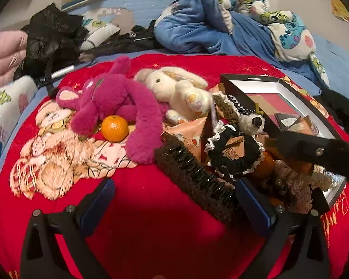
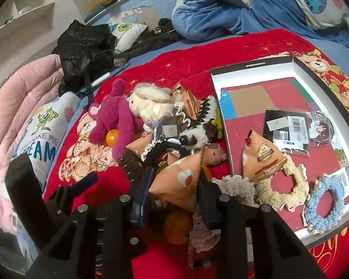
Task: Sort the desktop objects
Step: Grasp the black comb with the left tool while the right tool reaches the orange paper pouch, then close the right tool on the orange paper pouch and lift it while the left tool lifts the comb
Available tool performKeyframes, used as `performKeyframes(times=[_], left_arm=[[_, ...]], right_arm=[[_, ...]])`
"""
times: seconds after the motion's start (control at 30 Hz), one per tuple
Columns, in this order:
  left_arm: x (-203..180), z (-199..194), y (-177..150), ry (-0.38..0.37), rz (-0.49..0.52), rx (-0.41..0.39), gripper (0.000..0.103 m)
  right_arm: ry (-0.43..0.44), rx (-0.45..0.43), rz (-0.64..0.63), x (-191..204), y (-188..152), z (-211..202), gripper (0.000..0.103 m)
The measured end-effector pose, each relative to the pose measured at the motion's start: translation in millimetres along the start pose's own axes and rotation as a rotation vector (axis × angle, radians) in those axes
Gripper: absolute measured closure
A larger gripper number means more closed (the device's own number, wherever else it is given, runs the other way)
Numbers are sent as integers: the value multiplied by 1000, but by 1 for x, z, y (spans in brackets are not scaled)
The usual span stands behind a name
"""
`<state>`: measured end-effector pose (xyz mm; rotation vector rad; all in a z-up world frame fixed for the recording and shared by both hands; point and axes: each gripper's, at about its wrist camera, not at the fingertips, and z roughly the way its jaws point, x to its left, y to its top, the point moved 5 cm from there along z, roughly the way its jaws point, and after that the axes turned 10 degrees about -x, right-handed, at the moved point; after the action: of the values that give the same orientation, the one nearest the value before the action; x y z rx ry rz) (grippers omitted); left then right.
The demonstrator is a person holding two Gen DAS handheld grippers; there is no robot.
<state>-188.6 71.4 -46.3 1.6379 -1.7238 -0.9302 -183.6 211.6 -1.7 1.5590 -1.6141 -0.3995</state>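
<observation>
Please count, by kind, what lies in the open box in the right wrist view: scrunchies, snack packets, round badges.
Scrunchies: 2, a cream scrunchie and a blue scrunchie
Snack packet: 1
Round badge: 1
Total: 4
A third scrunchie lies at the corner of the box; I cannot tell whether it is inside, so it is not counted.

The right gripper [image 2: 174, 193] tilts downward with its blue-padded jaws drawn in on a peach snack pouch [image 2: 176, 183], pads pressing both sides. The left gripper [image 1: 174, 200] tilts downward too, jaws spread wide and empty, to the left of the right one.
</observation>
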Motion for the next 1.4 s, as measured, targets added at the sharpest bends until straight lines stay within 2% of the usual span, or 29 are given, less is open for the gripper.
performKeyframes(times=[0.2, 0.57, 0.67, 0.7, 0.73, 0.77, 0.8, 0.83, 0.9, 0.97, 1.03, 1.2, 1.4], left_arm=[[3, 7, -19, -27, -94, 74, 0], [-4, 5, -23, -9, -109, 56, 0], [-7, 2, -23, -60, -120, 47, 13], [-10, 0, -22, -76, -116, 38, 23], [-13, -1, -21, -100, -114, 31, 43], [-17, -3, -21, -139, -125, 28, 53], [-21, -5, -21, -165, -139, 27, 68], [-25, -8, -21, -167, -131, 18, 72], [-35, -14, -20, -135, -67, -8, 74], [-39, -17, -20, -134, -51, -15, 77], [-37, -18, -19, -140, -69, -19, 81], [-24, -20, -18, -188, -141, -13, 82], [-18, -29, -18, -203, -149, -30, 87]], right_arm=[[9, -19, 15, -4, 4, -6, 69], [22, -31, 28, -5, 5, -10, 69], [28, -37, 23, -3, 6, -12, 69], [29, -38, 23, -3, 6, -12, 69], [33, -40, 21, -2, 7, -12, 69], [35, -41, 21, -1, 7, -12, 69], [35, -43, 20, -1, 7, -13, 69], [33, -44, 18, -1, 7, -13, 69], [36, -46, 17, 0, 8, -14, 69], [42, -50, 15, 1, 8, -15, 69], [42, -54, 14, 2, 9, -16, 69], [48, -63, 17, 2, 11, -19, 69], [45, -81, 6, 3, 13, -27, 69]])
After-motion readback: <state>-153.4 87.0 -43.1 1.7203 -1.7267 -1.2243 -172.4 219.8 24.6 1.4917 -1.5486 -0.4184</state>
